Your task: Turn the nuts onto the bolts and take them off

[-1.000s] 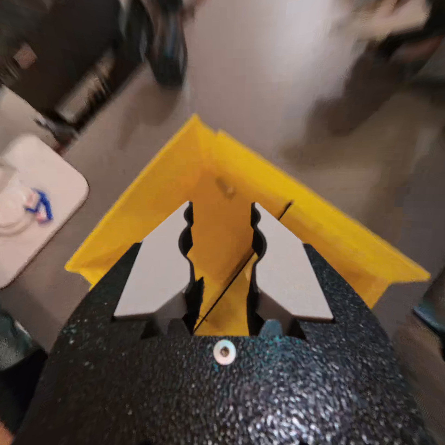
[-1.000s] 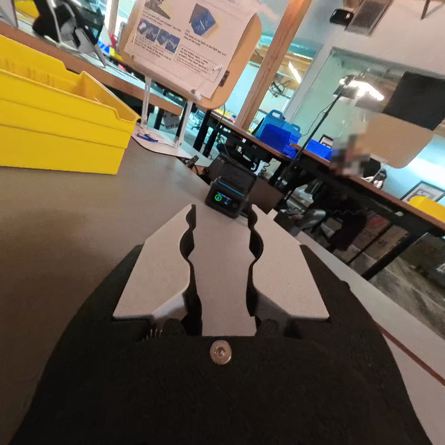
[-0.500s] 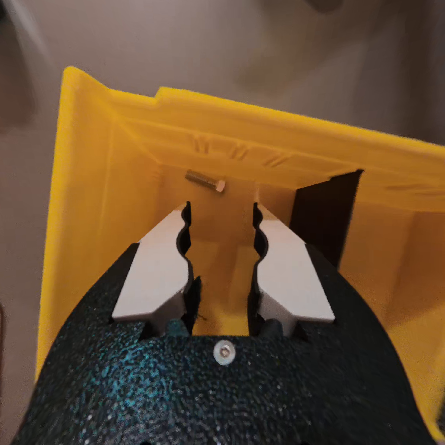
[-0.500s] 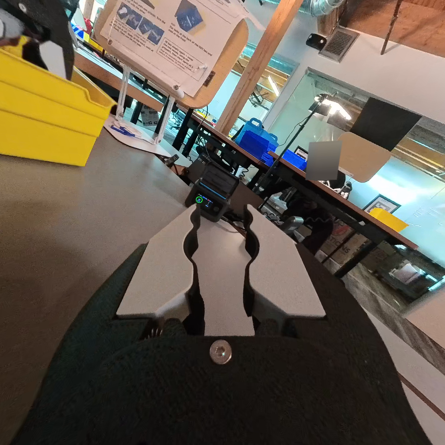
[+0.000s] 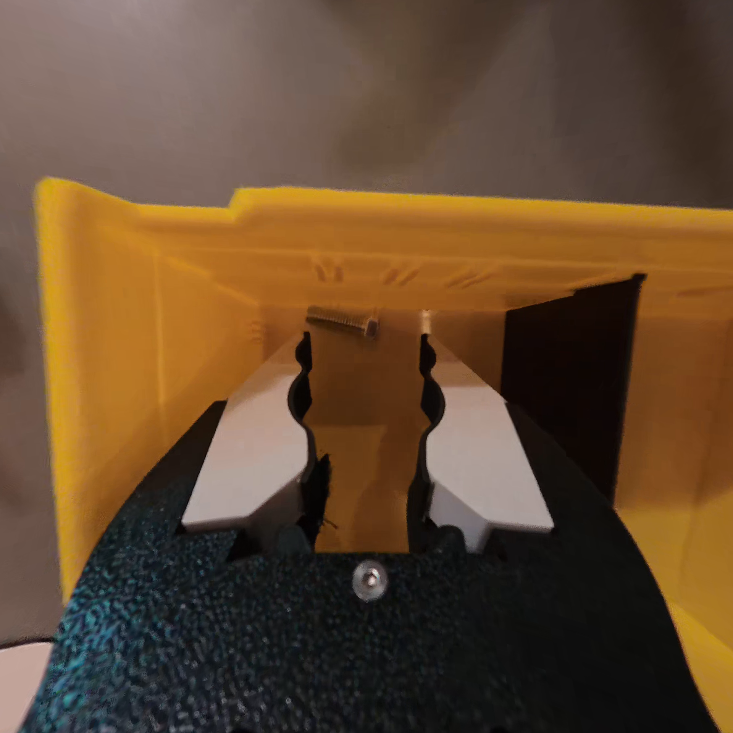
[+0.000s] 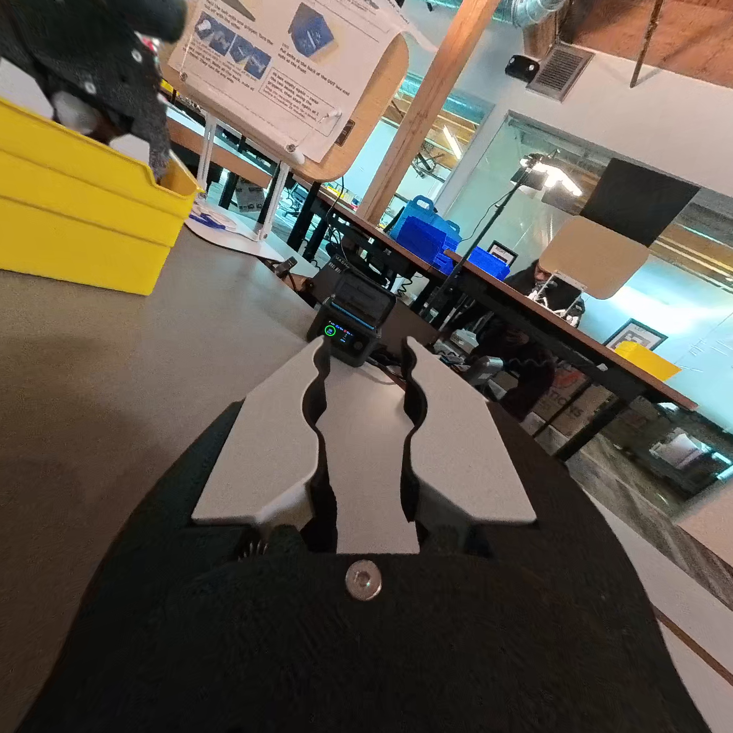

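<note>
Lying in yellow bin [image 5: 103, 317]: one bolt [image 5: 343, 322]

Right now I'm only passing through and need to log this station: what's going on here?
A person is working with two handheld tools. The left tool, open and holding nothing, is lowered into a yellow bin, aimed at a bolt lying near the far wall, beside a black divider. The right tool is open and holds nothing, low over the grey table and pointing at a small black device. No nut is clearly visible.
</note>
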Demonstrator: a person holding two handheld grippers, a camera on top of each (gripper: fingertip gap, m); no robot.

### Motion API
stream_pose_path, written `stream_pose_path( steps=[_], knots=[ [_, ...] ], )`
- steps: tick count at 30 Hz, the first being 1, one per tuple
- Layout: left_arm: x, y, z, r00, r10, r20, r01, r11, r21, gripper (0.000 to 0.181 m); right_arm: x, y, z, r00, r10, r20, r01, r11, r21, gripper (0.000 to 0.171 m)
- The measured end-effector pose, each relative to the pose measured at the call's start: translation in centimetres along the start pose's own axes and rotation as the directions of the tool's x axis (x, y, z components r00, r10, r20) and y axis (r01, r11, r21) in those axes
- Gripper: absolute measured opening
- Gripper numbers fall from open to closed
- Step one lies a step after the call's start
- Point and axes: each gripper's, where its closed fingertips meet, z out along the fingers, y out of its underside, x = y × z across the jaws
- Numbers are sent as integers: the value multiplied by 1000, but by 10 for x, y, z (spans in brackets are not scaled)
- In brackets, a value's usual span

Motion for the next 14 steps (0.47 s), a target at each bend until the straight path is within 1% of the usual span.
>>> stream_pose_path(
  steps=[1,3,5,9,13,14],
  knots=[
    [0,2,4,1000,13,0,-13,1000,-27,52,0,-1,0,1000,0,2,0,1000,4,34],
    [0,-3,8,1000,21,-8,-22,1000,-17,49,-1,-2,-1,1000,3,6,-3,1000,13,34],
    [-1,-6,9,1000,-1,-21,0,1000,-26,48,0,-3,-1,1000,13,8,-13,1000,22,34],
    [-4,-6,9,999,-49,-11,49,998,-42,29,2,-4,-2,999,35,10,-35,999,32,34],
    [-6,4,4,994,-91,54,95,992,-77,9,0,-5,-2,999,47,26,-48,998,37,34],
    [-6,8,2,992,-103,70,109,991,-82,9,-1,-5,-2,998,47,32,-48,998,37,34]
  ],
)
